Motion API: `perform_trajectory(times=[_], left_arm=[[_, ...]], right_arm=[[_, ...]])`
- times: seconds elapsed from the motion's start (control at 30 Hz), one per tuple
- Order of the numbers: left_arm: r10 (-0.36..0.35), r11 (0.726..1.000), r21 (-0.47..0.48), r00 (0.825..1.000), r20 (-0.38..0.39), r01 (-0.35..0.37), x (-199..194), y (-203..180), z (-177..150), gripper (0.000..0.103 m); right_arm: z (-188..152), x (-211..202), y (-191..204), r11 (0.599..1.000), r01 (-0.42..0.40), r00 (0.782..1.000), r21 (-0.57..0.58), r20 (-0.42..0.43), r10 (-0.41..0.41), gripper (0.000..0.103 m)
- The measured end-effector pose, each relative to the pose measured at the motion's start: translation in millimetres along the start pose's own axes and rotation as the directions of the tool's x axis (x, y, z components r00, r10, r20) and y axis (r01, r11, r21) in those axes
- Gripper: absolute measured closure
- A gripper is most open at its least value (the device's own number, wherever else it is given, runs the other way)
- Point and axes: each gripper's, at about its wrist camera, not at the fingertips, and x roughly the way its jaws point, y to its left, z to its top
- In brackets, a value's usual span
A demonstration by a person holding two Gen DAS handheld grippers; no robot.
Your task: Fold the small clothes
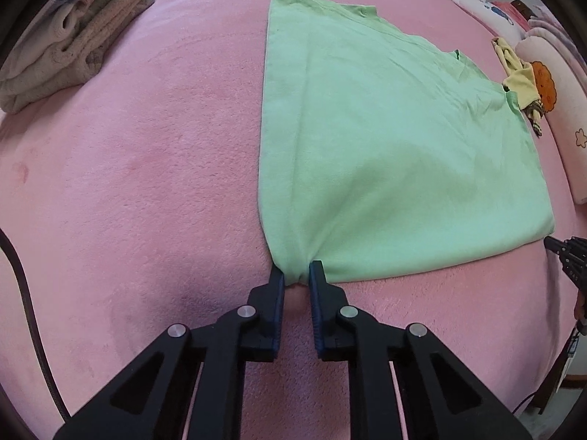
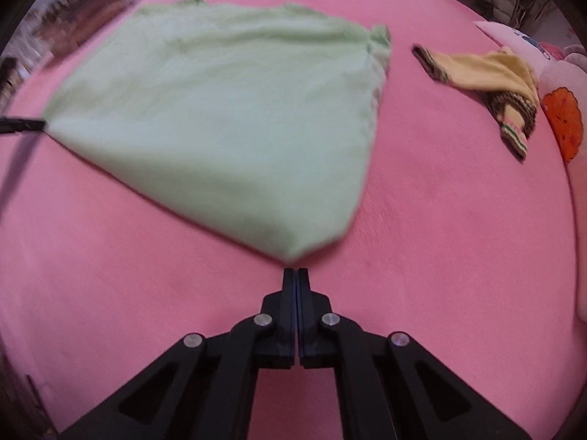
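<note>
left claw (image 1: 296,269) pinches the near hem corner of the green shirt (image 1: 385,154), cloth bunched between its narrowly spaced fingers. right claw (image 2: 295,273) has its fingers pressed together just behind the shirt's other near corner; blur hides whether any fabric is caught, so i cannot tell. the shirt lies flat on the pink bed (image 1: 128,183), stretching ahead of both claws. risk as i judge it: if only the left grip is real, lifting would drag the shirt askew and crease the fold. the yellow garment (image 2: 491,73), ahead and right of the right claw, could snag the sleeve.
</note>
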Motion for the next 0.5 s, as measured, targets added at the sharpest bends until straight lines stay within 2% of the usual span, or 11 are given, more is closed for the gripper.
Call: perform_trajectory(times=[0.13,0.27,0.4,0.5], left_arm=[[-0.015,0.999,-0.042,1.000,-0.009,0.015,-2.2,5.7,-6.5,0.092],[0.053,0.998,-0.040,0.998,-0.035,-0.054,-15.8,14.5,-23.1,0.093],[0.065,0.997,-0.055,0.997,0.045,-0.063,-43.2,9.5,-16.7,0.091],[0.038,0.999,-0.034,0.993,0.111,-0.034,-51.9,-5.4,0.7,0.082]], right_arm=[[-12.1,0.4,-4.0,0.999,0.027,0.999,0.036,-0.024,-0.026,0.103],[-11.3,-20.6,-11.3,0.991,0.015,1.000,0.136,0.015,-0.017,0.103],[2.9,-49.0,-14.8,0.976,0.014,0.994,0.217,0.101,-0.037,0.103],[22.7,-53.3,-11.5,0.969,0.007,0.989,0.247,0.141,-0.043,0.103]])
